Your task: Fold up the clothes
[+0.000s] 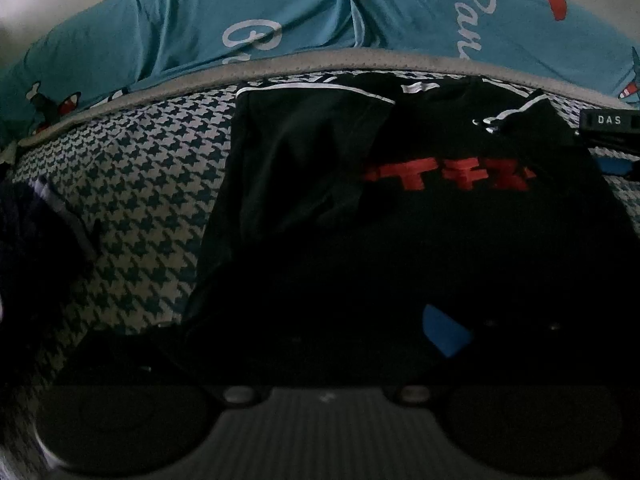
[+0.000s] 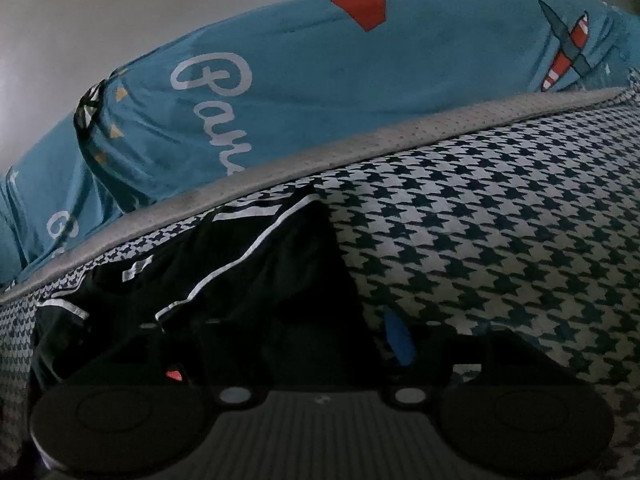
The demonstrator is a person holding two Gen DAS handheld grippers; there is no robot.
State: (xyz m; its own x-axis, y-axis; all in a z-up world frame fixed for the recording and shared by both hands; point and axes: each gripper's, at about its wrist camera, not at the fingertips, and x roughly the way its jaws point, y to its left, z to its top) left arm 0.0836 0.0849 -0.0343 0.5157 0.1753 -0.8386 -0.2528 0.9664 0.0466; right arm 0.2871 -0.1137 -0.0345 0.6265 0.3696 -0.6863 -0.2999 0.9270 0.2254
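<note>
The black garment (image 1: 400, 220) with thin white stripes and red lettering (image 1: 450, 176) lay spread on the houndstooth cover (image 1: 132, 200), near its far grey edging (image 1: 248, 70). In the right wrist view the same garment (image 2: 256, 292) sat at lower left, its white stripes running diagonally. The left gripper (image 1: 320, 344) was low over the dark cloth; its fingers merged with the black fabric, and only 1 blue pad (image 1: 444, 330) showed, so I could not tell how far they were parted or whether they held anything. The right gripper (image 2: 320, 340) was at the garment's right edge, with a blue pad (image 2: 398, 338) visible against the cover (image 2: 500, 240); its grip was likewise unclear. Behind the edging lay a teal printed sheet (image 1: 280, 4), also seen from the right (image 2: 320, 80). A second dark garment (image 1: 36, 240) lay at far left
</note>
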